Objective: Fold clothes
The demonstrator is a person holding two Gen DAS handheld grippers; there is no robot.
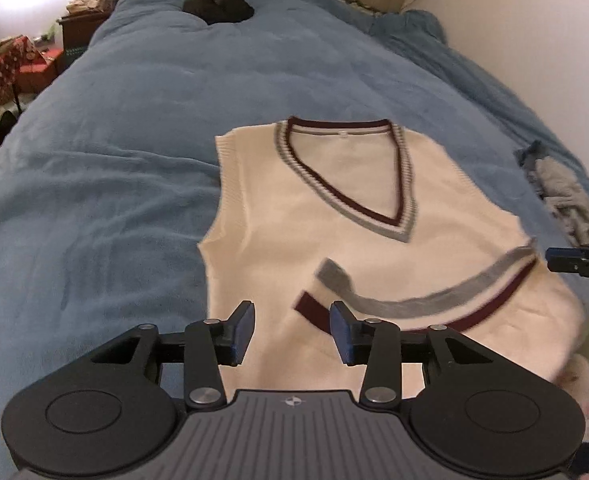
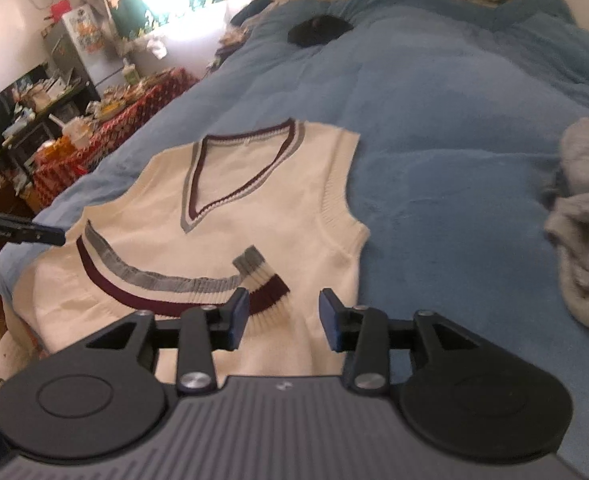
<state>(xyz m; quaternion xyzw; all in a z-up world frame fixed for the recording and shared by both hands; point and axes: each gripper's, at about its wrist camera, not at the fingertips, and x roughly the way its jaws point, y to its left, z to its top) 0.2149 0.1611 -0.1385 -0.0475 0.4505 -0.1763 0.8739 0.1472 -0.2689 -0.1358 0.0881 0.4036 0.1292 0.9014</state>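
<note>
Left wrist: vest (image 1: pixel 334 220) lies beyond parted left hand-held gripper (image 1: pixel 292 334).

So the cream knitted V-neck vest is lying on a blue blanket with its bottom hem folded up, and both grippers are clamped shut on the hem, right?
Not quite. The cream knitted V-neck vest does lie on the blue blanket with its hem folded up, but neither gripper holds it. The left gripper and right gripper both stand open with nothing pinched, as each wrist view shows.

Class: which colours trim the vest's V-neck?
Maroon, white and grey stripes on the V-neck; clearest in the left wrist view.
</note>
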